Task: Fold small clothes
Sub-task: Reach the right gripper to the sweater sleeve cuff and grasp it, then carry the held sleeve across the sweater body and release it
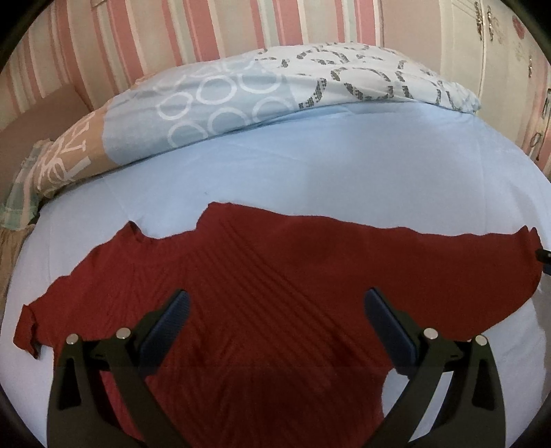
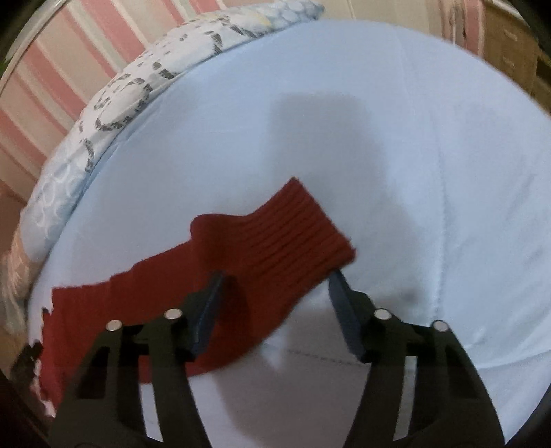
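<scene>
A dark red ribbed knit garment [image 1: 275,268] lies spread flat on the light blue bed sheet [image 1: 310,165]. My left gripper [image 1: 275,306] is open, its blue-padded fingers wide apart just above the garment's middle, holding nothing. In the right wrist view the garment's sleeve end [image 2: 292,234] lies on the sheet [image 2: 413,172], bent where it joins the body. My right gripper [image 2: 275,286] is open over the sleeve, one finger above the cloth and the other beside its edge. A dark bit of the right gripper shows at the garment's right edge in the left wrist view [image 1: 544,256].
A folded patterned duvet [image 1: 241,100] lies along the far side of the bed, against a pink striped wall [image 1: 172,31]. White cupboard doors [image 1: 499,51] stand at the far right. A cardboard box [image 2: 509,51] sits beyond the bed in the right wrist view.
</scene>
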### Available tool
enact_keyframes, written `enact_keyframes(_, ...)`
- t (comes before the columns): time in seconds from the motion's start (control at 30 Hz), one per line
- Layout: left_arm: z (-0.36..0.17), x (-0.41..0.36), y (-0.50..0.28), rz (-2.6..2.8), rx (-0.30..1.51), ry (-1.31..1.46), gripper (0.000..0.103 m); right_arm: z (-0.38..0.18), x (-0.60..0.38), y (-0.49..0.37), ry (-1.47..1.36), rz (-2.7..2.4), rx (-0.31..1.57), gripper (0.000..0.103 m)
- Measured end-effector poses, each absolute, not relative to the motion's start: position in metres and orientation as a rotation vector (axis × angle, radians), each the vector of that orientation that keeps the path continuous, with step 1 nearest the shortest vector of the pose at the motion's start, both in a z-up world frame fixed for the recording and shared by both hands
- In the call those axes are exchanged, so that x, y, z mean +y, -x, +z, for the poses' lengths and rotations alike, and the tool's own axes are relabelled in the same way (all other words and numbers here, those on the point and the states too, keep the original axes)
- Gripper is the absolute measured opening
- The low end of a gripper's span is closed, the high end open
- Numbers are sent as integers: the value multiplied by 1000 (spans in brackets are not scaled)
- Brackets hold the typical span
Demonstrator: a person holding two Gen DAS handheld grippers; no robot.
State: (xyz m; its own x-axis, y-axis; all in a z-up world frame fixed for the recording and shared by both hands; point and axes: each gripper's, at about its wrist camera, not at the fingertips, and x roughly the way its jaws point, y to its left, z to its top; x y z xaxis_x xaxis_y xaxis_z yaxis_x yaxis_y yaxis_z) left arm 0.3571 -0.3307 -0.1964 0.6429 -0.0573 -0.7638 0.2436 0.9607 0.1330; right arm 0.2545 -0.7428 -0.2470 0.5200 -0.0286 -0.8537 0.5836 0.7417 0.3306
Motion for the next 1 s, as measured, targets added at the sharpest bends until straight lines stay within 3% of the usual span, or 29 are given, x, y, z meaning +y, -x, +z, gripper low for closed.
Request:
enact_keyframes(0.13,-193,-327,-356,-164,841,-253,101,-248,-746,-269,-702,-435,985,54)
enact_keyframes(0.2,-191,-325,-356,-160,840,-259,101,-248,-747,-278,-695,-443,996,25)
enact_keyframes(0.3,-188,-319,-353,-156,836,-260,101,-245,-745,-279,-688,-434,991,18)
enact_keyframes(0.67,-167,-255,-341,-107,804,-282,101,-160,-620,-247,-356,-382,773,16)
enact_keyframes(1.0,-140,-132,-346,-34,794,-231,101,-102,-410,-279,-386,-84,685,16)
